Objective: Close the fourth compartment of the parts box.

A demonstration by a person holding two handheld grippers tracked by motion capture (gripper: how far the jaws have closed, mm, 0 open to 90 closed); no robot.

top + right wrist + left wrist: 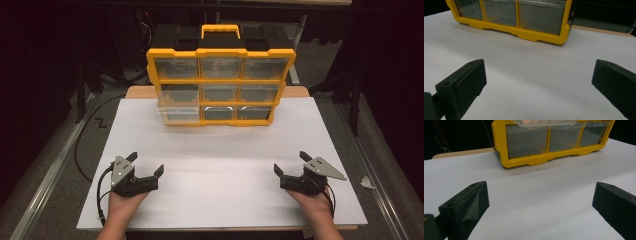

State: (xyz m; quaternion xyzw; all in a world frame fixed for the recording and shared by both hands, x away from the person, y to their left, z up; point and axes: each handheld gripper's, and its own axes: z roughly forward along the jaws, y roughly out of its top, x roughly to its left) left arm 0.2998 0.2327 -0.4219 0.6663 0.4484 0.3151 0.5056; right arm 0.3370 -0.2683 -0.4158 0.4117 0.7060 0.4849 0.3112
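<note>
From above, a white worktop (220,165) carries a yellow organiser (220,85) with clear drawers, standing upright at the far middle edge, its handle on top. It holds three rows of three drawers. The bottom-left drawer (178,111) sticks out a little toward the person; the others sit flush. The left tongs (146,165) rest near the front left corner of the worktop, jaws spread and holding nothing. The right tongs (288,163) rest near the front right corner, jaws likewise spread and holding nothing. Both point inward and forward, well apart from the organiser.

From the left tongs' camera, the left tongs (539,202) show as two black jaws rising at either side, wide apart over bare white surface. Beyond them stands the organiser's (524,161) bottom row, with the pulled-out drawer (544,122) jutting at the top edge.

From the right tongs' camera, the right tongs (539,80) also show two black jaws held wide apart above the white surface. The organiser's (536,35) lower right corner stands farther off.
</note>
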